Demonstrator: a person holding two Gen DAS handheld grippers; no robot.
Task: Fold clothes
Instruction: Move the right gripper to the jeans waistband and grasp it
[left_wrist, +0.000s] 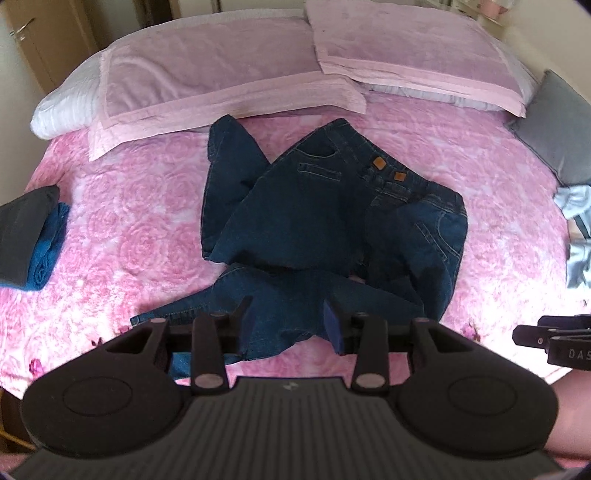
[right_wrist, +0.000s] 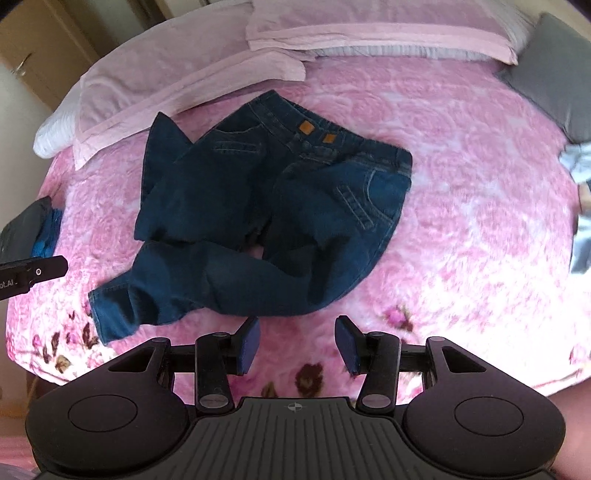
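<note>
A pair of dark blue jeans (left_wrist: 317, 221) lies crumpled on the pink floral bedspread (left_wrist: 129, 229). Its waistband with two tan patches is at the far side, one leg is folded back to the left, and the other trails toward me. My left gripper (left_wrist: 288, 325) is open, its fingers spread over that near leg. From the right wrist view the jeans (right_wrist: 266, 206) fill the middle of the bed. My right gripper (right_wrist: 298, 347) stands open over the bare bedspread (right_wrist: 461, 229), just short of the denim. The left gripper (right_wrist: 55, 267) shows at the left edge.
Two pink pillows (left_wrist: 229, 77) lie across the head of the bed. A grey cushion (left_wrist: 561, 129) is at the right. A folded stack of dark grey and blue clothes (left_wrist: 29, 236) sits at the left edge, and a pale blue garment (left_wrist: 576, 229) at the right edge.
</note>
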